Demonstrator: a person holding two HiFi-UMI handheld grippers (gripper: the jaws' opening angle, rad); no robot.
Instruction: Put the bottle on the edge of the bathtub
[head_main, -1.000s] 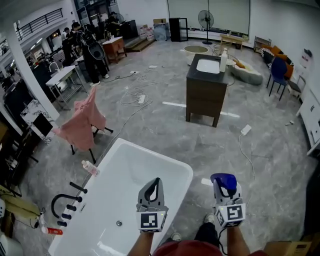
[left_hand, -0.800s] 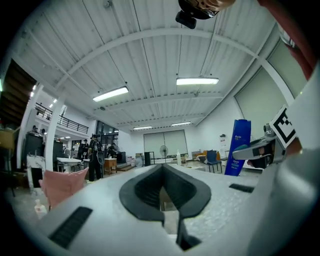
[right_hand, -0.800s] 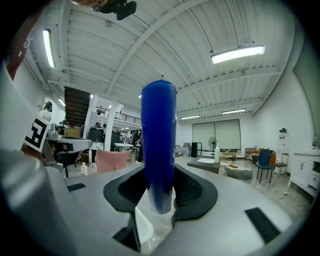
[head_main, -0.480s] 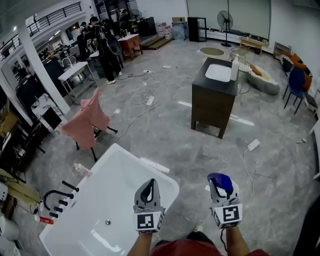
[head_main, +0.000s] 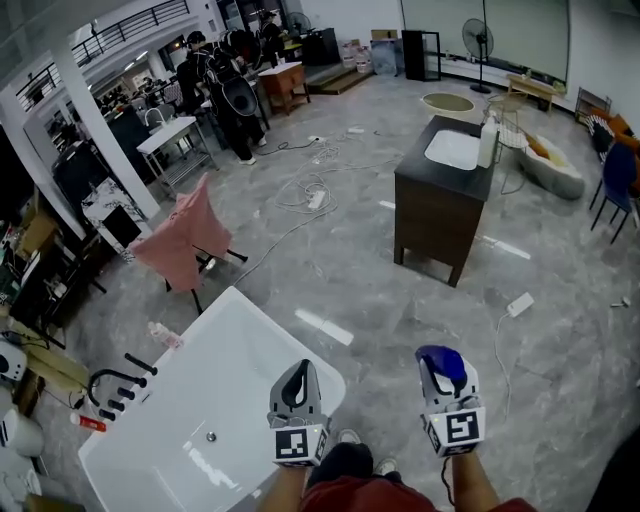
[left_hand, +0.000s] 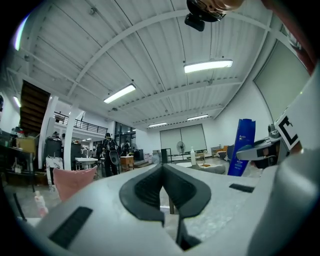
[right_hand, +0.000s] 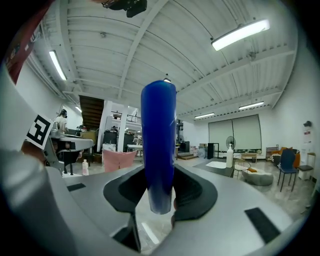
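Note:
A blue bottle stands upright between the jaws of my right gripper, which is shut on it, over the grey floor to the right of the tub. In the right gripper view the blue bottle fills the centre, clamped by the right gripper. The white bathtub lies at the lower left. My left gripper hovers over the tub's near right corner, jaws shut and empty. In the left gripper view the left gripper is shut, and the blue bottle shows at right.
A black faucet and a small pale bottle sit on the tub's left side. A pink cloth hangs over a chair beyond it. A dark vanity cabinet with a white basin stands ahead. Cables cross the floor, and people stand at the far back.
The head view has swung: the tub now sits further left and lower, the cabinet nearer the centre. Both grippers keep their pose, the right one still holding the bottle.

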